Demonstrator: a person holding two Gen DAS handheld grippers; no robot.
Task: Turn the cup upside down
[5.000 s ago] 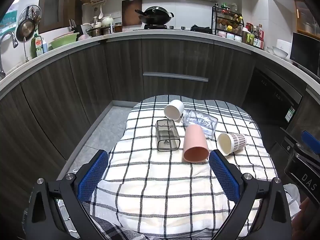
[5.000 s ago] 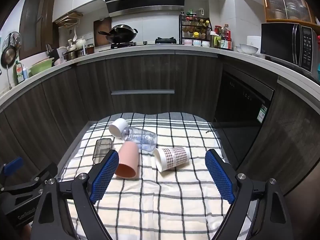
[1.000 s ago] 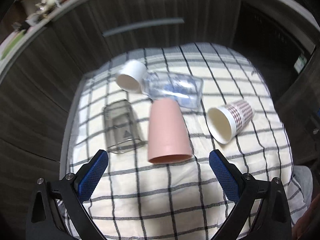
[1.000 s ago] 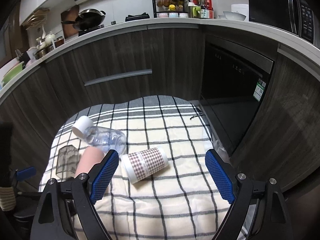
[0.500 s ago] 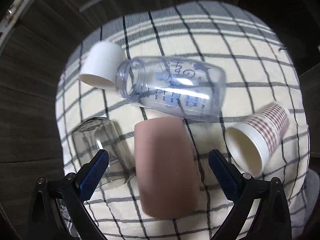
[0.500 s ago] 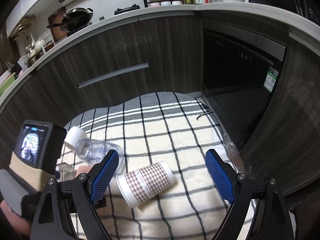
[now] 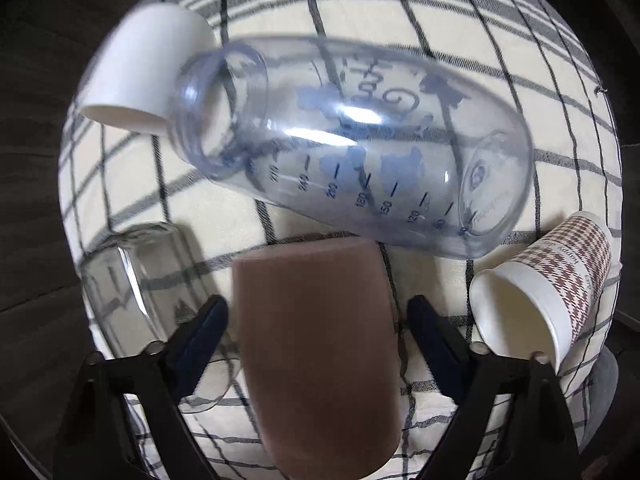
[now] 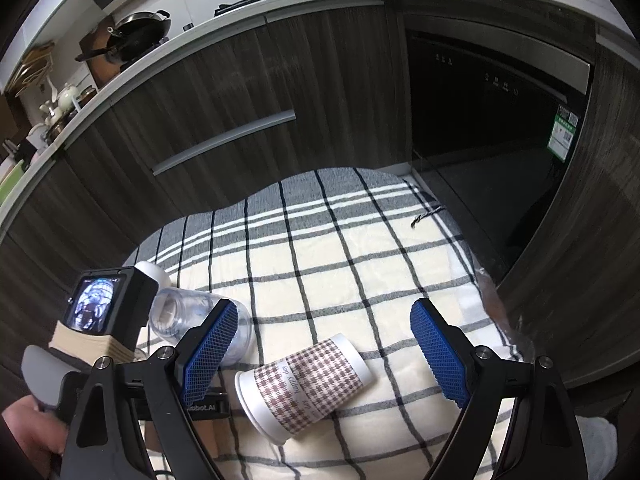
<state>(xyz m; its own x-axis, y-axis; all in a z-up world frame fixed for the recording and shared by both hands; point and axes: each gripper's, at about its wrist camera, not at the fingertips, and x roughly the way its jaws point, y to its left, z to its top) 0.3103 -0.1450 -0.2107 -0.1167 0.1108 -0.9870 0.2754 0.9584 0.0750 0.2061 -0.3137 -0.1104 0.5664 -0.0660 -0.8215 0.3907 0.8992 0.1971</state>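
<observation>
The left gripper (image 7: 316, 328) is spread wide and straddling the pink cup (image 7: 320, 352), which lies on its side near the middle of the checked cloth (image 7: 420, 12), its base just beside the clear bottle (image 7: 360, 144). To grip well, I'd say close squarely on the cup's body without nudging the smoky tumbler (image 7: 148, 300) just beside the left finger. The right gripper (image 8: 324, 348) hangs parted over the checked paper cup (image 8: 308, 384), holding nothing.
</observation>
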